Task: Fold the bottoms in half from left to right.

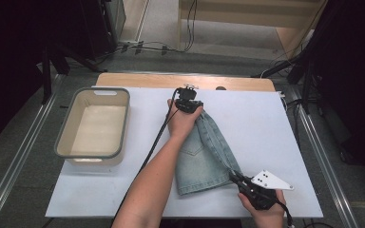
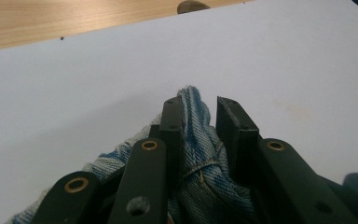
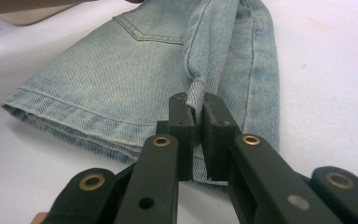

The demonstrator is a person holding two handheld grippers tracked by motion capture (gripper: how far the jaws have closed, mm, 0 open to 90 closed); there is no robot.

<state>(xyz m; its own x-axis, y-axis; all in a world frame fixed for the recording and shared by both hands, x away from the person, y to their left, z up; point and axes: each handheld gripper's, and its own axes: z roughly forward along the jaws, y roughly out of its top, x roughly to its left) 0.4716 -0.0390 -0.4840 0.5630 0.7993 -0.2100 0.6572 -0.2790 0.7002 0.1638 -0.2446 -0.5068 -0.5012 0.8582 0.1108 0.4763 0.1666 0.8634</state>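
Denim shorts (image 1: 204, 156), pale blue, lying folded near the middle of the white worktop (image 1: 275, 123), hem toward the near edge. Pinched at the near right corner by the right gripper (image 1: 234, 176), jaws closed tight on a rolled fold of cloth (image 3: 196, 93). Held at the far end by the left gripper (image 1: 190, 105), jaws a little apart with denim bunched between them (image 2: 200, 140), looking only loosely gripped. Probably stretched between both ends to flatten or fold. Off by the left edge, a grey tub (image 1: 66, 137), well apart from the cloth.
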